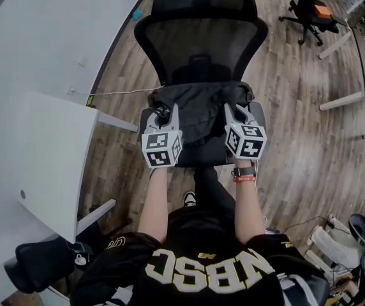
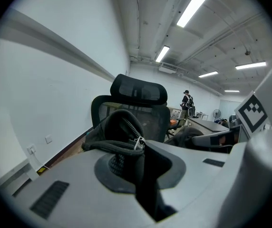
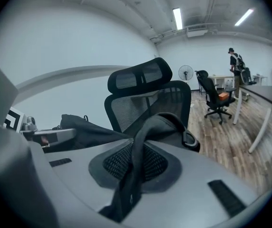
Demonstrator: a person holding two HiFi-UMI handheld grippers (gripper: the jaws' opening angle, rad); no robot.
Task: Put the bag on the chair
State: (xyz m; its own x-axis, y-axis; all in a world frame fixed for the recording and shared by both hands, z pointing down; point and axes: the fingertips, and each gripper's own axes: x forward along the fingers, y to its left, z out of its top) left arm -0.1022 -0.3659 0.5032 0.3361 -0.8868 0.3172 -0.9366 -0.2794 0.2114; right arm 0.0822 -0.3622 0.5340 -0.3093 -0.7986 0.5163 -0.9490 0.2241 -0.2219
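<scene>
1. Black bag, one only, rests on the near office chair seat.
2. Two claws: left claw clenched on its zip edge, right claw on its strap.

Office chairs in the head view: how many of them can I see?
2. One black mesh office chair stands straight ahead with the black bag over its seat; a second office chair stands at the far upper right. More may be hidden at the edges.
</scene>
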